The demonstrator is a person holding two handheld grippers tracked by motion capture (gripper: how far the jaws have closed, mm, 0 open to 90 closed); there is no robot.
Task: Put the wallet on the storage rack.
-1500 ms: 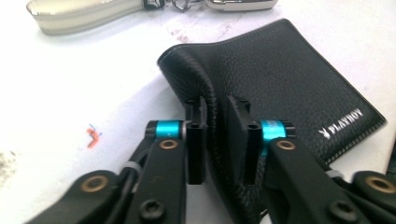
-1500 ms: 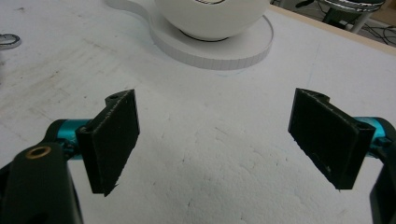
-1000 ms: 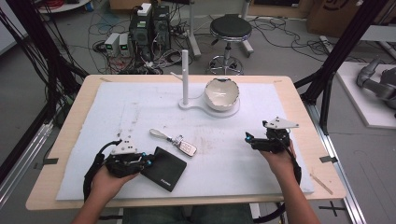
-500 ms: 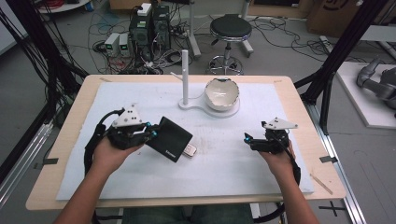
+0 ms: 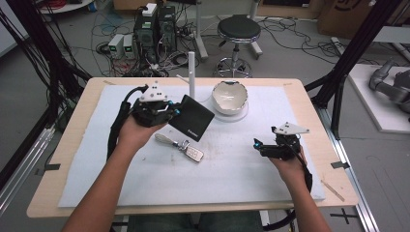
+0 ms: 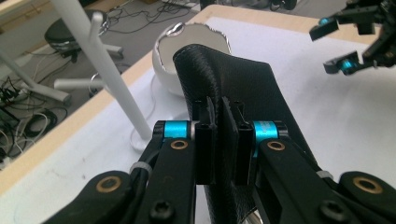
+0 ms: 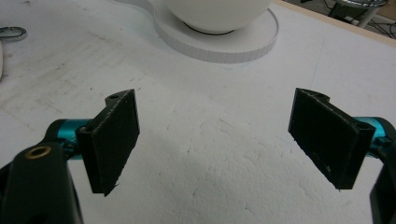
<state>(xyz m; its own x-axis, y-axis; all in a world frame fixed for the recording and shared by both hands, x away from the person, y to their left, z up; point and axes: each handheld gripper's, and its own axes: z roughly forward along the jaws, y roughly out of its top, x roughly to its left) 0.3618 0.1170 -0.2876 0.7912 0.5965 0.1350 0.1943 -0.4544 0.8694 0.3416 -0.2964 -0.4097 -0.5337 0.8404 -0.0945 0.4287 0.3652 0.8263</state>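
clamping a black wallet [image 5: 192, 117], left gripper [image 5: 173, 111] hangs above table; right gripper [image 5: 256, 145] gapes empty.

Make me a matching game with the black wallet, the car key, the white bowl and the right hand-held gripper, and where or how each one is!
1 black wallet
2 car key
3 white bowl
4 right hand-held gripper

A lying flat on the white mat
B open, holding nothing
C sitting on a round white base
D pinched in the left hand-held gripper, off the table

Pairs: 1-D, 2-A, 3-C, 4-B

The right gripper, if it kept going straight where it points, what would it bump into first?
Probably the round white base under the white bowl. The right gripper, jaws open, has bare white mat ahead first.
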